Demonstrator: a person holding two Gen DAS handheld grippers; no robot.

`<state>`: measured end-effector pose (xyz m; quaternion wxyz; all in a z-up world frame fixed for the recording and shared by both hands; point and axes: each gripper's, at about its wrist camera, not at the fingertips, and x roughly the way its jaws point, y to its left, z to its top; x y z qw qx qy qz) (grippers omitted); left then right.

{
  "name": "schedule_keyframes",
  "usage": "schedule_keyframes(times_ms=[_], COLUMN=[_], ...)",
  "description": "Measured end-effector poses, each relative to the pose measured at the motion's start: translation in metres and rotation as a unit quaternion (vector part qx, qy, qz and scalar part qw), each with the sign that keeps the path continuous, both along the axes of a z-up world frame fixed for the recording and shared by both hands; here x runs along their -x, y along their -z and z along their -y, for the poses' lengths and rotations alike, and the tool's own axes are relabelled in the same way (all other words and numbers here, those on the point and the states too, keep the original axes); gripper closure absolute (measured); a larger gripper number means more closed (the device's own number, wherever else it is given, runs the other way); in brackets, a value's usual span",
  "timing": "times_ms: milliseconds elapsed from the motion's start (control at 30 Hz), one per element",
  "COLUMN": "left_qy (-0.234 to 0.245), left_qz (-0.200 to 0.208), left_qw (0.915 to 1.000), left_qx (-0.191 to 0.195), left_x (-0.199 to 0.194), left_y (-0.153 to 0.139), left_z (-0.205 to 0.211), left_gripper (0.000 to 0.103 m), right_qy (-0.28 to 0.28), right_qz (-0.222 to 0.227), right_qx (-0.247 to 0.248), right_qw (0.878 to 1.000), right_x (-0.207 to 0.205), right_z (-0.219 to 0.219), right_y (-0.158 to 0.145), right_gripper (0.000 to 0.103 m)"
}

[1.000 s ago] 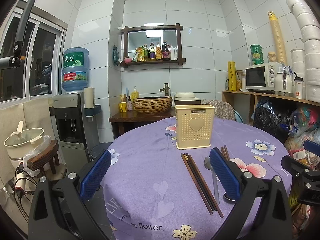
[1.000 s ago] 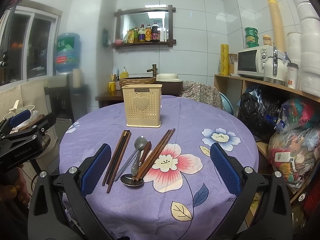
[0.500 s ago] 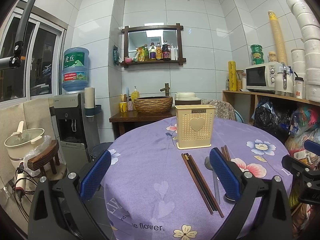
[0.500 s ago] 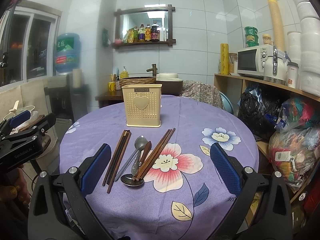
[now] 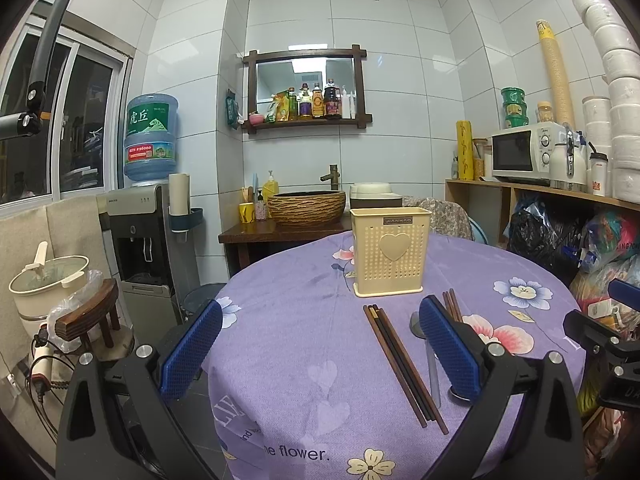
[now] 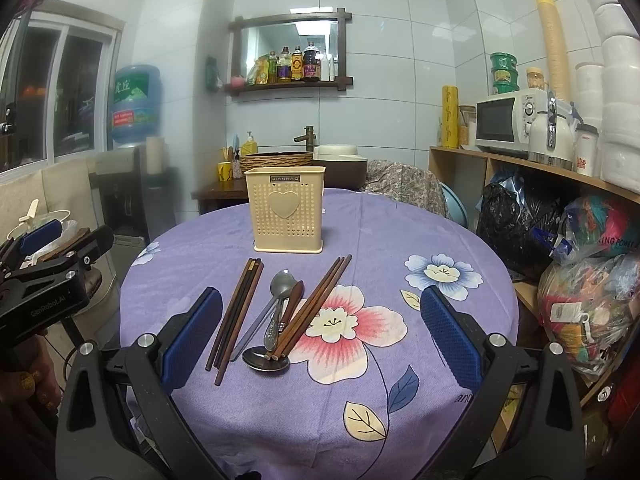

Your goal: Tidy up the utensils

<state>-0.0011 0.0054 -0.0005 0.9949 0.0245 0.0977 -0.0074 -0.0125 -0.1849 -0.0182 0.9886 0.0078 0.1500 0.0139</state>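
A cream perforated utensil holder with a heart on its front stands upright on the round purple table. In front of it lie dark chopsticks, two metal spoons and a bundle of brown chopsticks. My right gripper hovers open above the near table edge, the utensils between its spread blue pads. My left gripper is open too, left of the dark chopsticks, holding nothing. Its right pad hides part of the spoons.
A water dispenser and a stool with a pot stand left of the table. Behind it is a wooden counter with a woven basin. Shelves with a microwave and full bags line the right side.
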Motion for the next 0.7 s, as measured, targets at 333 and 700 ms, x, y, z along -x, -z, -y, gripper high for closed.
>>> schedule_keyframes(times_ms=[333,700], left_qy=[-0.001,-0.001], left_qz=[0.0,-0.001], left_qw=[1.0,1.0], left_qx=[-0.001,-0.002], left_x=[-0.0002,-0.0002], left_y=[0.0006,0.0016], left_z=[-0.0007,-0.0022], left_gripper=[0.005,0.005], right_qy=[0.0,0.0], right_qz=[-0.001,-0.001], right_qx=[0.0,-0.002], right_qw=[1.0,1.0], right_x=[0.0004,-0.0008], right_z=[-0.0004,-0.0001], right_y=[-0.0001,0.0014], right_gripper=[0.005,0.005])
